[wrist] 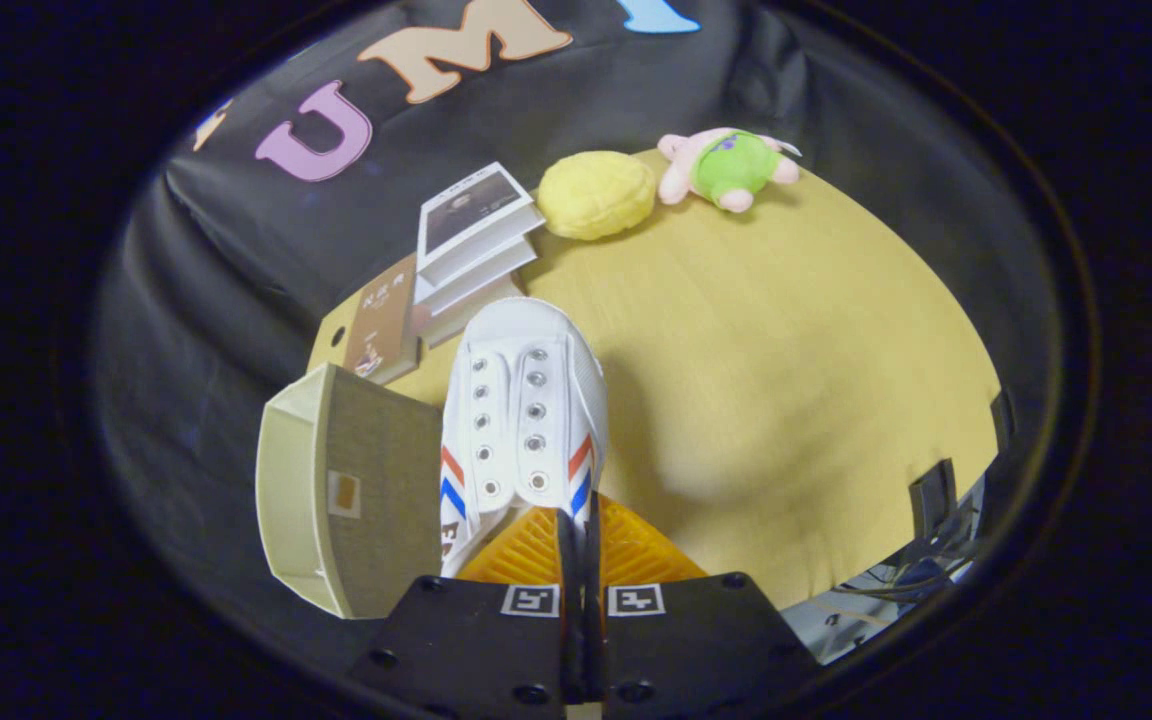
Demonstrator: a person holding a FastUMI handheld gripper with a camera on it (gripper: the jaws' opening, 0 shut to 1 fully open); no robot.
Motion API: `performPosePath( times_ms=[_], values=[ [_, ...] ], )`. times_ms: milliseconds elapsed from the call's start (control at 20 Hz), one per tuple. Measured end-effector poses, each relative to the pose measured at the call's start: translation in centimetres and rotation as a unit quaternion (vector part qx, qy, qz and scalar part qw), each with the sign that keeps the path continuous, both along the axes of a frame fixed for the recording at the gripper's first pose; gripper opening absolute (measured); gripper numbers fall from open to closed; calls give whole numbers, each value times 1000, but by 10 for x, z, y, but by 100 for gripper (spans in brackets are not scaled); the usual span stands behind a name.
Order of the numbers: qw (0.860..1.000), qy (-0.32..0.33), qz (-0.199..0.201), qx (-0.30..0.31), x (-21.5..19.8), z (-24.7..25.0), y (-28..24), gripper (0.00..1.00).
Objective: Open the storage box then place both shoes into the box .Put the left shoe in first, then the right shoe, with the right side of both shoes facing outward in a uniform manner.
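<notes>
Gripper (pixel 576 540) fingers pinch the white sneaker (pixel 521 420) by its heel rim, so it hangs toe-forward above the wooden table (pixel 786 400). Just beside it to the left, the open storage box (pixel 336 490) waits; books (pixel 471 245) lie beyond.

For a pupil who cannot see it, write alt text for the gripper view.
The gripper is shut on the rear edge of a white shoe, held toe-forward above a wooden table. An open storage box sits just beside the shoe. Beyond lie stacked books, a yellow plush and a pink-and-green plush toy.
</notes>
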State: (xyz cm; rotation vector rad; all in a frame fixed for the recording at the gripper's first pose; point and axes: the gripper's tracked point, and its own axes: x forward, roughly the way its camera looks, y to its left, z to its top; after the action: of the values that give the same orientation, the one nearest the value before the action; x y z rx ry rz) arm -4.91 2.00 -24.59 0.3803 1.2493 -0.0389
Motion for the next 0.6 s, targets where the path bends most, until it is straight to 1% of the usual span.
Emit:
performPosePath(
  times_ms=[250, 600],
  values=[
    [1000, -21, 6, 10, 8, 27, 45, 4],
    [997, -48, 33, 44, 18, 64, 120, 4]
  ],
)
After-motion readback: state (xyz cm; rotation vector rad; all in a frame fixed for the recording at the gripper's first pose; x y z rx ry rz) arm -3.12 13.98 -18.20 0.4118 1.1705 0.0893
